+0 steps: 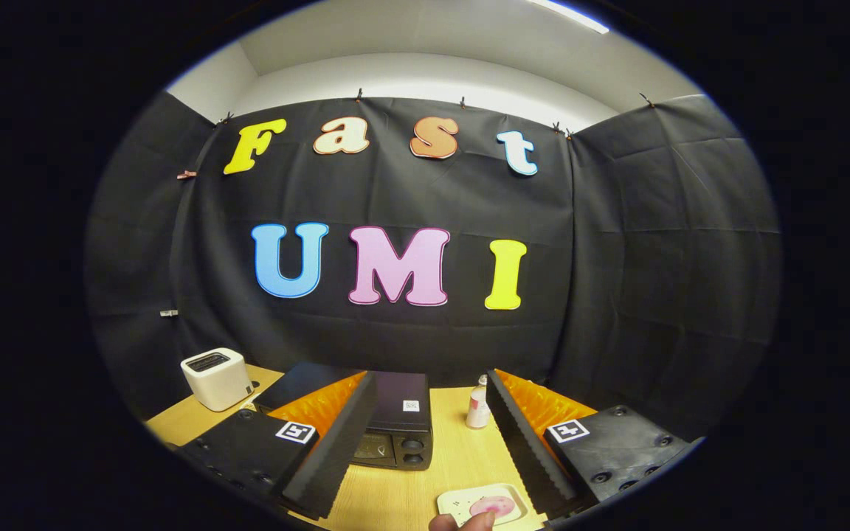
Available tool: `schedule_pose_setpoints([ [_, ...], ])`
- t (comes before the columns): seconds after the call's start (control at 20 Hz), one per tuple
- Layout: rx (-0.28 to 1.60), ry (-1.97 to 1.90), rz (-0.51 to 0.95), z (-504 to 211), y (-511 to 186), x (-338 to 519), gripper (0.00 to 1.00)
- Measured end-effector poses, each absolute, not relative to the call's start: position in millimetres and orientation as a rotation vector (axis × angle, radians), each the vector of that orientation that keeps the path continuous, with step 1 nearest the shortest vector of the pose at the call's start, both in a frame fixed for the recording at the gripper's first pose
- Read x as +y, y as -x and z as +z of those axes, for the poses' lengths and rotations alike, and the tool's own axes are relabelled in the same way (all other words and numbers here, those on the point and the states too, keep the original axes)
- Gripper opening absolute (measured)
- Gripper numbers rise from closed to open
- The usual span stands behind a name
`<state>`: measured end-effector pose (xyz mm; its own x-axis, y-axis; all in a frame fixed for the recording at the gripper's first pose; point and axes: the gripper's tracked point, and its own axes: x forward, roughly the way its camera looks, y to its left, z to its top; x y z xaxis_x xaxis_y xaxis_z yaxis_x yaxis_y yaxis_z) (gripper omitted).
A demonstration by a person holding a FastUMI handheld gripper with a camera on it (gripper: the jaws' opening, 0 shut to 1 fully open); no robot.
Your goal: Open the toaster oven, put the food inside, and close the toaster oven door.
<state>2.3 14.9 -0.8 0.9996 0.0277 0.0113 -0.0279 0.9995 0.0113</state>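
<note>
Between the two fingers, at about eleven o'clock from the gap's middle, sits the dark toaster oven (394,428) on the wooden table (425,472), its door closed and its knobs facing the camera. The gripper (425,442) stands wide open with nothing in it. Close in at five o'clock, by the right finger, a pale tray (462,504) carries a pink round piece of food (493,506), and a person's fingertip (462,522) touches the tray's near edge. A small bottle (478,404) stands at one o'clock. A white toaster (216,378) rests off at ten o'clock, beyond the left finger.
</note>
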Motion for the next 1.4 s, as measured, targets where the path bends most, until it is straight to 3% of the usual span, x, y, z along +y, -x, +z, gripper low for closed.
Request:
schedule_pose_setpoints([
  [0.75,0.015,0.015,0.169,-43.9,-61.3,154.0,0.97],
  [1.4,0.273,0.018,0.157,-183.9,-120.5,207.1,0.98],
])
